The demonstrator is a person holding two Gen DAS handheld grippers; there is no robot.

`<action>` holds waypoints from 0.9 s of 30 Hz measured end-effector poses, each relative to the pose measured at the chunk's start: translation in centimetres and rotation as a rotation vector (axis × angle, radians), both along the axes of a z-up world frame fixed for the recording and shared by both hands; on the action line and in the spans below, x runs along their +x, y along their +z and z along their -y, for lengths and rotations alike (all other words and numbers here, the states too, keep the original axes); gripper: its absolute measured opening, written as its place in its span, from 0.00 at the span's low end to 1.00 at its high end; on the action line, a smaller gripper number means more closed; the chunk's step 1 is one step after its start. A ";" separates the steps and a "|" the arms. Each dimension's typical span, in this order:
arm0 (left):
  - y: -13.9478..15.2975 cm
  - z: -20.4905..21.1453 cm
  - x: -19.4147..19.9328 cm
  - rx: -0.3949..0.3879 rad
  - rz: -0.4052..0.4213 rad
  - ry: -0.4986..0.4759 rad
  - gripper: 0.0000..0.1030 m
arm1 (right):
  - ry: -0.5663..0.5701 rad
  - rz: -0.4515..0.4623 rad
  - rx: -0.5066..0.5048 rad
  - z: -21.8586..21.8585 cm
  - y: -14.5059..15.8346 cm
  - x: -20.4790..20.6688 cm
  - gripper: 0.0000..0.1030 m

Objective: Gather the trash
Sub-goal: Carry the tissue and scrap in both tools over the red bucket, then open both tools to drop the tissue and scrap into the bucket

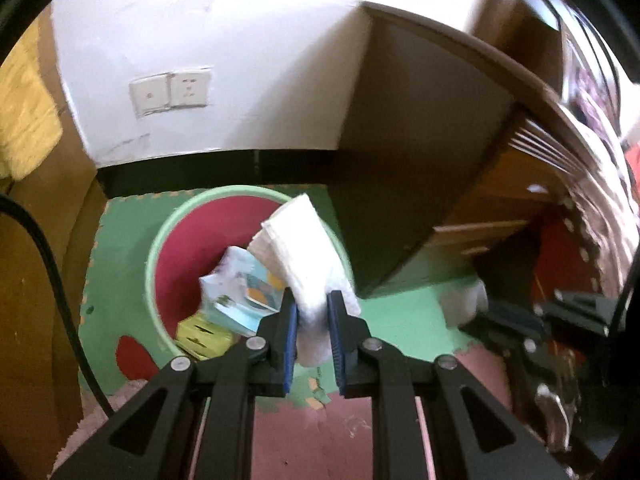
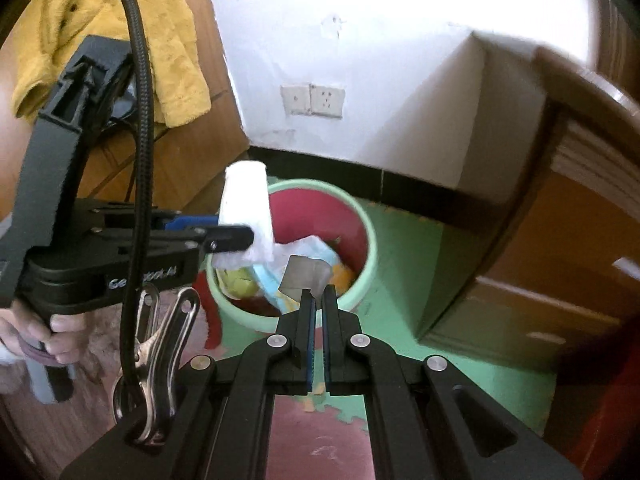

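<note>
Left claw clamped shut on something, right claw pinched nearly closed, both angled downward

Both wrist views look steeply down, fairly near, sharing the bin, somewhat blurred.

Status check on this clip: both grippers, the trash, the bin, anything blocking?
Left gripper shut on folded white tissue wad. Right gripper shut on small grey paper scrap. Both over round green bin, wrappers already inside. Nothing blocking.
</note>
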State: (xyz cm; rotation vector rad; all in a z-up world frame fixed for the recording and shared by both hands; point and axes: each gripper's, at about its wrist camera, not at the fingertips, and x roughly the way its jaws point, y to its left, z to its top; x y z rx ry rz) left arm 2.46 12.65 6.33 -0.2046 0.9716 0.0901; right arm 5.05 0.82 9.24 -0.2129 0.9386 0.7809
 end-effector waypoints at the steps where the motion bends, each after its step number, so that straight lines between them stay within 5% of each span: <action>1: -0.5 -0.6 0.2 -0.002 -0.006 0.011 0.15 | -0.008 -0.016 -0.002 -0.4 -0.5 0.3 0.04; 15: -6.5 -5.9 3.3 -0.061 -0.072 0.161 0.15 | -0.068 -0.128 -0.037 -5.1 -7.2 2.5 0.04; 27: -8.7 -7.6 4.0 -0.095 -0.147 0.200 0.18 | -0.086 -0.139 -0.054 -7.1 -9.9 4.3 0.04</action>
